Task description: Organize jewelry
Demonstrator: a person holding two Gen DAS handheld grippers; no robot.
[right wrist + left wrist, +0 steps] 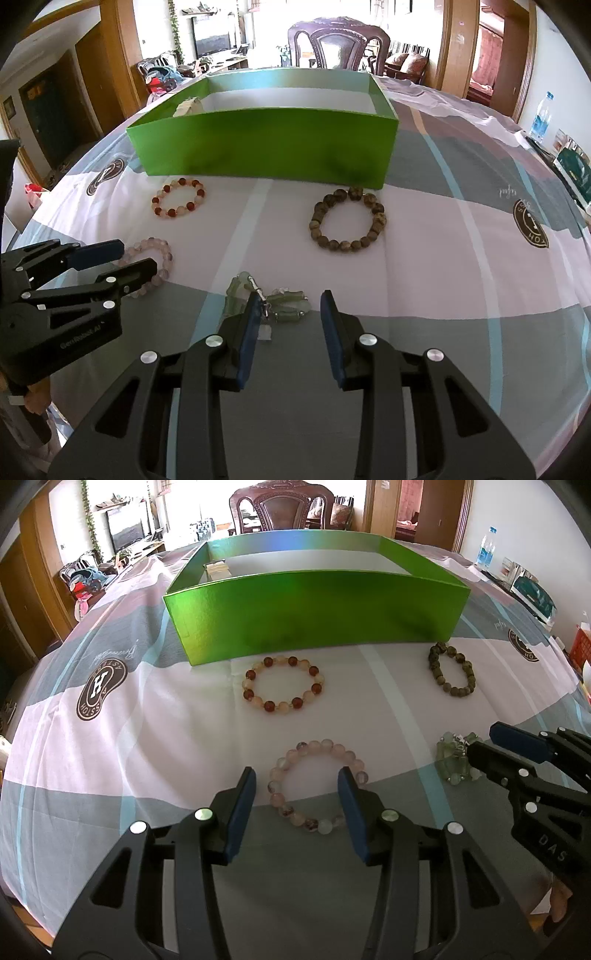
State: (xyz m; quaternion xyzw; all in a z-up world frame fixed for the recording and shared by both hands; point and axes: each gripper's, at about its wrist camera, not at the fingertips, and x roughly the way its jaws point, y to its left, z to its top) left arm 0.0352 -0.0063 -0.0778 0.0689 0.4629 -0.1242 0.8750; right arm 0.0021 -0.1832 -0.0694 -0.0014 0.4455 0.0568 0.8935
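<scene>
The left gripper (297, 794) is hanging spread around the pale pink bracelet (317, 786), which is lying near the green box's (314, 616) front wall. Its round beads will likely be slipping; pinching across 1 strand seems safest.

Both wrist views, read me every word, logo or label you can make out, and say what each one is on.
"DAS": right gripper body, left wrist view; the rest is cut off.
"GenRobot.AI": left gripper body, right wrist view, faint.
"H": round emblem on the tablecloth; ring lettering reads upside down, unclear.
Cursive script: illegible.
Bottle label: too small.
</scene>
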